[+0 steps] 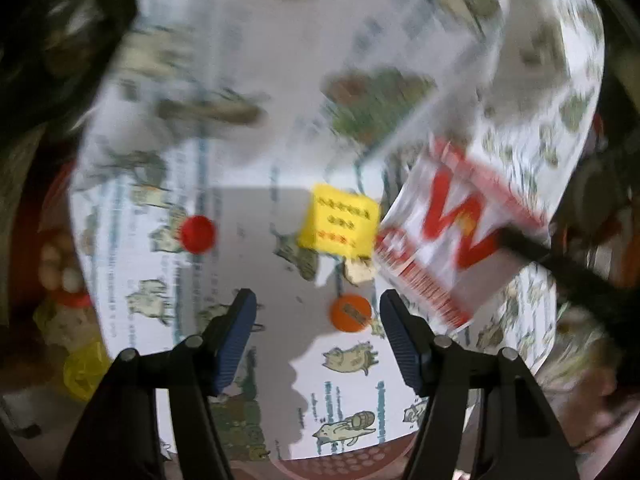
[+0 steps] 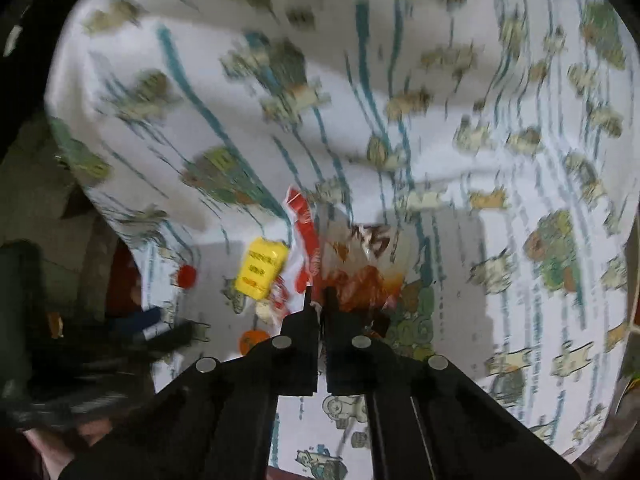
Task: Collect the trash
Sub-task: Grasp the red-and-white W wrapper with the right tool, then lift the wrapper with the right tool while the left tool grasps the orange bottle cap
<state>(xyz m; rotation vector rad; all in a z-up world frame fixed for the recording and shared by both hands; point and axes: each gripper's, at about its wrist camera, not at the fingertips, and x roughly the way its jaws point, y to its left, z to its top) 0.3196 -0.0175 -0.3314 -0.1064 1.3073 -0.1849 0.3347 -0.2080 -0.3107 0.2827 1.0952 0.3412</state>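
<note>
Right gripper (image 2: 319, 300): jaws pinched nearly together on a red-and-white wrapper (image 2: 308, 240), gripping its near edge; the sheet hangs off the tips, apparently lifted clear of the cloth. In the left view the same wrapper (image 1: 452, 232) sits at 3 o'clock from frame centre, tilted, with the dark finger of the right gripper across its right edge.

Handling judgement: thin film, very light, floppy, likely slick. An edge pinch is enough; grip a doubled fold if it slides. No crush risk.

Left gripper (image 1: 318, 312): jaws spread wide, holding nothing. An orange cap (image 1: 350, 313) lies between the fingertips, nearer the right one. Small, rigid and round, it should take a pinch across its rim.

Yellow packet (image 1: 339, 221) at 12 o'clock from the cap, just beside the wrapper; contact between the two not resolvable through blur. Red cap (image 1: 198, 234) at 10 o'clock, well apart.

All rests on a cat-print tablecloth (image 1: 240, 60). Both views are motion-blurred.
</note>
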